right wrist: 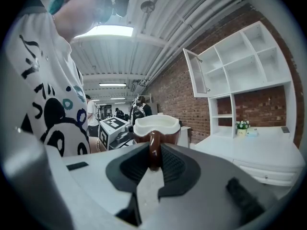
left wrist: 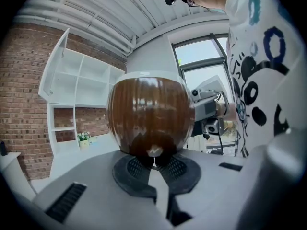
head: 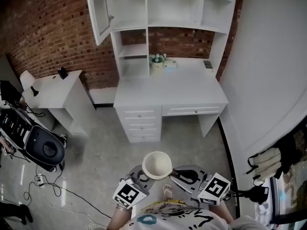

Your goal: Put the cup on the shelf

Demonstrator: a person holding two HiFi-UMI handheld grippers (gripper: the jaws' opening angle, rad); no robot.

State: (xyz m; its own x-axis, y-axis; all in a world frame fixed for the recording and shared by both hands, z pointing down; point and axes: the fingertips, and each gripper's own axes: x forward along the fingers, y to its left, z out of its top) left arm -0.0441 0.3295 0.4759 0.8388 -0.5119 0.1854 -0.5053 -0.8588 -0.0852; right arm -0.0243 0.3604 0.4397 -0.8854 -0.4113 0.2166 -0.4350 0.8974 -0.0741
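Observation:
A brown cup (head: 157, 164) with a white inside hangs upright between my two grippers, low over the floor in front of the desk. My right gripper (head: 173, 173) is shut on the cup's brown handle (right wrist: 154, 150), with the white rim (right wrist: 156, 125) just beyond the jaws. My left gripper (head: 145, 175) has its jaws together, tips against the lower wall of the cup (left wrist: 149, 114), which fills that view. The white shelf unit (head: 163, 8) stands on the desk (head: 168, 87) against the brick wall, well ahead of the cup.
A small flower pot (head: 157, 63) sits at the back of the desk. The cabinet door (head: 98, 13) at the shelf's upper left hangs open. A white side table (head: 57, 87) and a black round seat (head: 45, 150) stand at left, with cables on the floor.

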